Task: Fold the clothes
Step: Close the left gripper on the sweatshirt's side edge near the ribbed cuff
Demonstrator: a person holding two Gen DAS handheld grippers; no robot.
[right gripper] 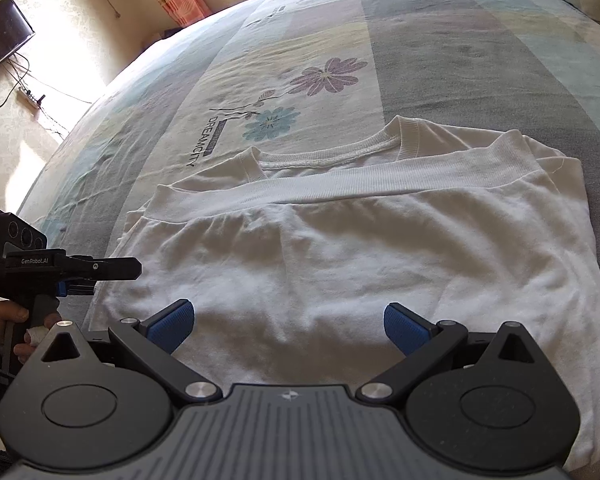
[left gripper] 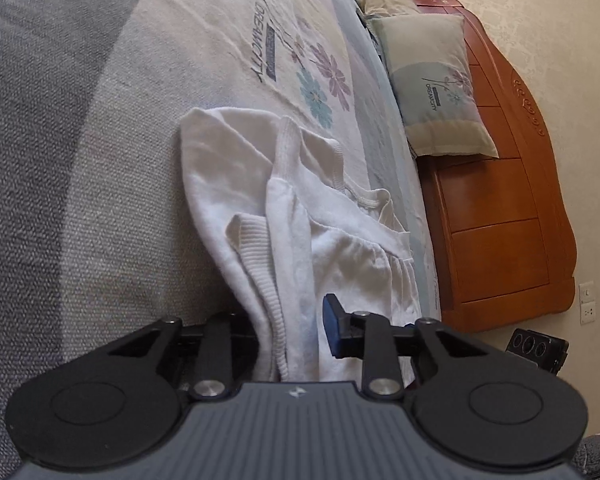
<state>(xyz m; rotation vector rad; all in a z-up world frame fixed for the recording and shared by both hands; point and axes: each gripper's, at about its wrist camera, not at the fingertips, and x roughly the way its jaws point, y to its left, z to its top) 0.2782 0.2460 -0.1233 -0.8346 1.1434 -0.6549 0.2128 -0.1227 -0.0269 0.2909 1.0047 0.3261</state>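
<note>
In the left wrist view, the left gripper (left gripper: pixel 288 332) is pinching the near edge of a white sweatshirt (left gripper: pixel 284 208), and soft layers of cloth are bunching up between its fingers. The sweatshirt is lying on a flowered bed sheet (left gripper: pixel 236 40), with a pillow (left gripper: pixel 436 84) leaning on the wooden headboard (left gripper: pixel 512 216) at the far right. In the right wrist view, the right gripper (right gripper: pixel 290 326) is hanging wide open just over the near part of the sweatshirt (right gripper: pixel 340 264), holding nothing. The ribbed hem (right gripper: pixel 340 184) is lying folded up near the collar (right gripper: pixel 332 152). The cloth is looking light, floppy and wrinkly, so I think pinching a thick edge or corner is best.
</note>
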